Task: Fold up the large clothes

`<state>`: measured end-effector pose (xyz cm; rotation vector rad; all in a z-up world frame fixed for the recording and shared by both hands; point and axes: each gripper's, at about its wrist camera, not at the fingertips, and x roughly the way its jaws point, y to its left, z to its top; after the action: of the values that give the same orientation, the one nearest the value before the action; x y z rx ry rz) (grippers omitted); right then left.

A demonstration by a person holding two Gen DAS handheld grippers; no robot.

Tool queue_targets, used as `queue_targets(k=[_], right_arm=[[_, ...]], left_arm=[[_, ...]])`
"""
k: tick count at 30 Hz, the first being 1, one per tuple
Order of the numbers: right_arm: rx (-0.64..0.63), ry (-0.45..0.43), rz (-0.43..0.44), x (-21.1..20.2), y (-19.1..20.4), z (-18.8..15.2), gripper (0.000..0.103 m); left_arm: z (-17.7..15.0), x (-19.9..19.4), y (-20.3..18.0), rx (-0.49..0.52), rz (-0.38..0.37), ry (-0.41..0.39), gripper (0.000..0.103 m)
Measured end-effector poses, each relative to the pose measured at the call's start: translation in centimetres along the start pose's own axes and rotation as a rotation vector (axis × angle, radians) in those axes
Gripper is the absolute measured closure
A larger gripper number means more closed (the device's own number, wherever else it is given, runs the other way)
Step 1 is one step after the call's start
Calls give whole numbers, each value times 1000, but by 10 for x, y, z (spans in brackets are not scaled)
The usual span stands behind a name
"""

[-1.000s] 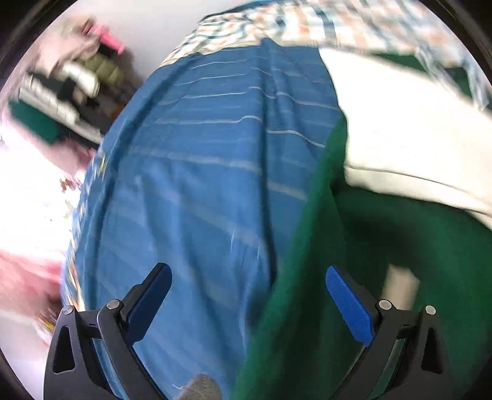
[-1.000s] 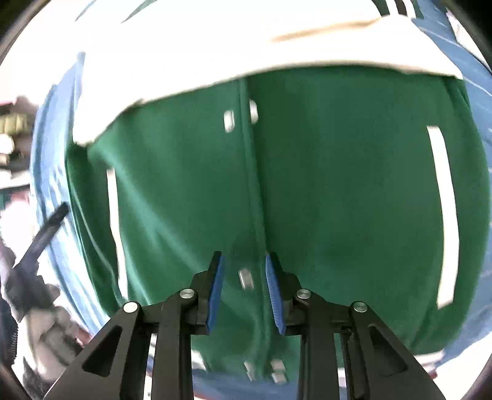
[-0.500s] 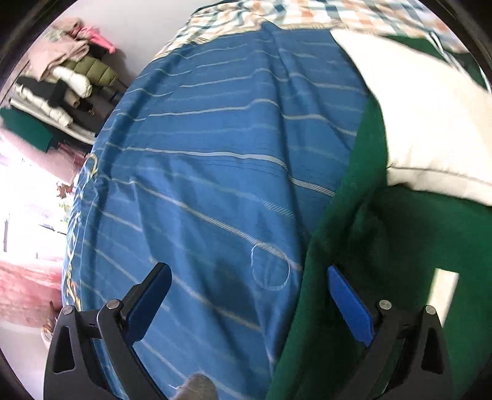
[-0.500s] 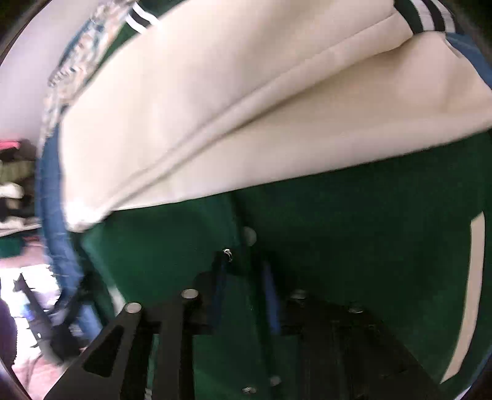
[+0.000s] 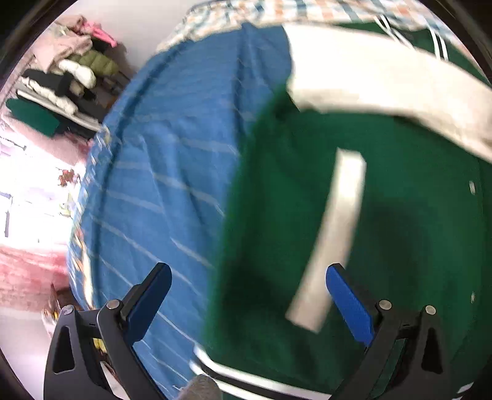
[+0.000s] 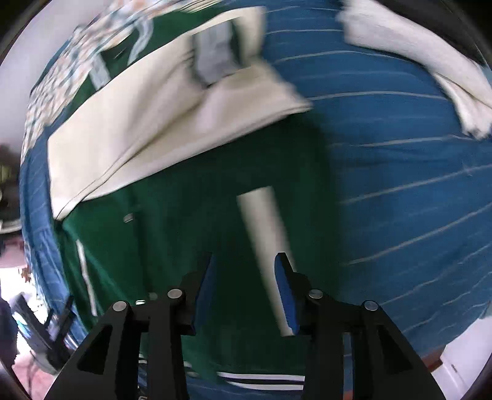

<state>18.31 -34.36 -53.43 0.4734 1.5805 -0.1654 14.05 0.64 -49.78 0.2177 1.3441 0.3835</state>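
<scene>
A green varsity jacket (image 5: 399,221) with cream sleeves (image 5: 384,80) lies spread on a blue striped bedsheet (image 5: 172,172). One cream sleeve is folded across its chest. A white pocket stripe (image 5: 332,234) shows on the green front. My left gripper (image 5: 246,295) is open and empty above the jacket's left edge. In the right wrist view the jacket (image 6: 184,234) fills the middle, with its folded sleeve (image 6: 147,129) and pocket stripe (image 6: 264,227). My right gripper (image 6: 243,283) is open and empty, hovering over the lower front. The other cream sleeve (image 6: 430,67) lies out to the far right.
A checked pillow or cover (image 5: 307,12) lies at the head of the bed. A shelf with stacked clothes (image 5: 61,83) stands to the left by a bright window. The bed's near edge and the floor (image 6: 455,369) show at the lower right.
My right gripper has let go of the jacket's front placket, opened and drawn back to the right. My left gripper has shifted right, over the green front.
</scene>
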Motion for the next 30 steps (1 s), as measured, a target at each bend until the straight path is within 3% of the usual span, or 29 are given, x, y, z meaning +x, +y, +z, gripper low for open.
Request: queue_targets(k=[5, 10, 11, 13, 15, 18, 19, 21, 23, 24, 26, 30], right_arm=[[-56, -41, 19, 9, -57, 70, 58], [-216, -29, 40, 53, -52, 132, 58], [-259, -48, 35, 59, -46, 138, 59], [-341, -74, 34, 63, -45, 143, 84], [-402, -74, -24, 71, -50, 142, 86], [-481, 22, -40, 74, -57, 136, 86], [-475, 32, -18, 67, -62, 137, 84], [-408, 38, 115, 43, -80, 147, 83], [-304, 21, 269, 25, -94, 164, 71], [-255, 23, 341, 20, -98, 175, 59], [-185, 50, 471, 26, -93, 202, 53], [-160, 76, 516, 52, -68, 236, 54]], left_arm=[[-14, 37, -41, -13, 110, 77, 0], [-14, 41, -40, -189, 159, 59, 0], [-16, 41, -40, -212, 174, 55, 0], [-18, 39, -44, -237, 209, 44, 0], [-20, 38, -48, -242, 255, 30, 0], [-18, 36, -58, -225, 335, 29, 0], [-17, 36, -60, -226, 356, 36, 0], [-14, 36, -59, -245, 370, 63, 0], [-13, 38, -54, -276, 363, 83, 0], [-14, 38, -51, -298, 358, 89, 0], [-16, 39, -47, -333, 353, 91, 0], [-16, 39, -48, -354, 365, 93, 0]])
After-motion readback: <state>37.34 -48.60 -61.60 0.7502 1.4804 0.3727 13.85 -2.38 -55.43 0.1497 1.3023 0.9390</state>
